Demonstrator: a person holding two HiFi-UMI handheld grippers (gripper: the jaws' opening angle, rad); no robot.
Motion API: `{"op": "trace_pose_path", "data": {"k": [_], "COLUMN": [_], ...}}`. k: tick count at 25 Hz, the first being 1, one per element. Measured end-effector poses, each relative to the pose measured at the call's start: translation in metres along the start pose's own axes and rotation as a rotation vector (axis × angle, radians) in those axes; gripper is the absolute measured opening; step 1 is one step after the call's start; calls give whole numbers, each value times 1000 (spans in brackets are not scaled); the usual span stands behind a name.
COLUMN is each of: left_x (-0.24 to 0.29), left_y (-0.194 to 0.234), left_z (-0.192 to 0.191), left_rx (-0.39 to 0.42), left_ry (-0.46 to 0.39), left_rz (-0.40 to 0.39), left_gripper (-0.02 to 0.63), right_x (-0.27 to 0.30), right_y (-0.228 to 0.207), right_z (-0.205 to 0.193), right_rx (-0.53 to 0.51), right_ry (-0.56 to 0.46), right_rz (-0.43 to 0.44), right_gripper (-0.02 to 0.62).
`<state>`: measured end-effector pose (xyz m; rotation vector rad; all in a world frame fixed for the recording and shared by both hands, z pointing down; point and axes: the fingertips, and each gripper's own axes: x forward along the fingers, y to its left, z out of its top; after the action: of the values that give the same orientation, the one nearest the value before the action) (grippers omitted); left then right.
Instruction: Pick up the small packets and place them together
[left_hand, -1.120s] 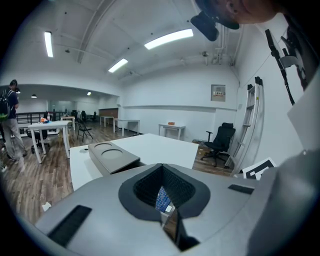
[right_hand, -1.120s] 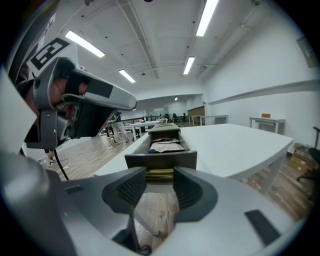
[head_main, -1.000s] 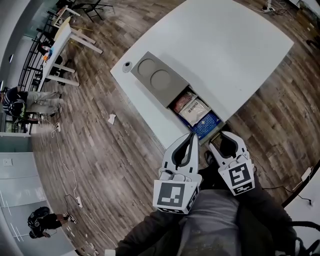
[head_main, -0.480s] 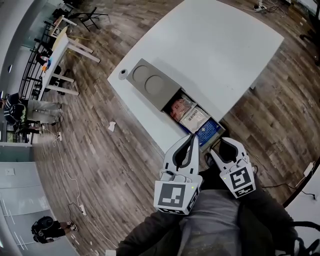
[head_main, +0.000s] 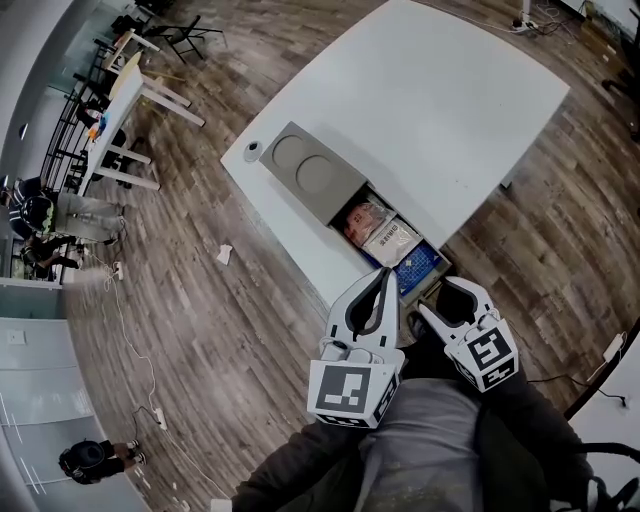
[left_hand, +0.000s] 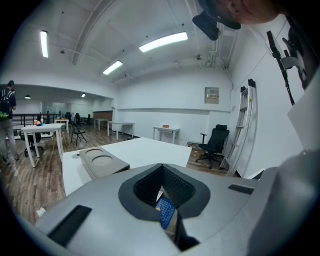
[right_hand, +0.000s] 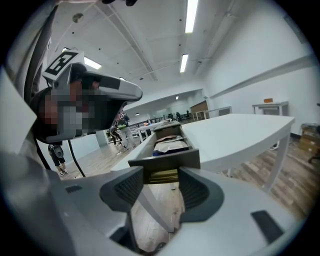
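A floor of grey-brown wood planks (head_main: 230, 330) runs under the broad white bench with rounded corners (head_main: 440, 110); small white-topped tables on white legs (head_main: 135, 85) stand near a dark metal railing (head_main: 65, 130) at the room's edge; a black wheeled office chair (left_hand: 214, 145) sits before the plain white wall (left_hand: 165, 107), near a silver metal ladder (left_hand: 241, 132) leaning on the side wall; long white ceiling strip lights (left_hand: 162, 42) glow overhead.

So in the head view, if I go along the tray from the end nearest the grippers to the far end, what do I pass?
blue packet → white packet → pinkish packet → grey lid with two round dips → small round cap
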<state>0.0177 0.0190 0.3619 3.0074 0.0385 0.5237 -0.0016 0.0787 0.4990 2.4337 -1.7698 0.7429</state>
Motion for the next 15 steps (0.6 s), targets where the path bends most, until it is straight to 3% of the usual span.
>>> {"op": "trace_pose_path", "data": {"k": [9,15], "left_x": [6,-5], "left_y": [1,32], "left_z": [40,76], "left_rx": [-35,-39], "left_ry": [-95,-188], "left_rz": [-15,54], "left_gripper": [3,3], "right_x": [-27,1], "right_y": [-13,-5], "right_z": [64,124], "right_rx": [-121,-272], "right_ry": [-41,-44], "right_rz": [-37,10], "right_gripper": [224,224]}}
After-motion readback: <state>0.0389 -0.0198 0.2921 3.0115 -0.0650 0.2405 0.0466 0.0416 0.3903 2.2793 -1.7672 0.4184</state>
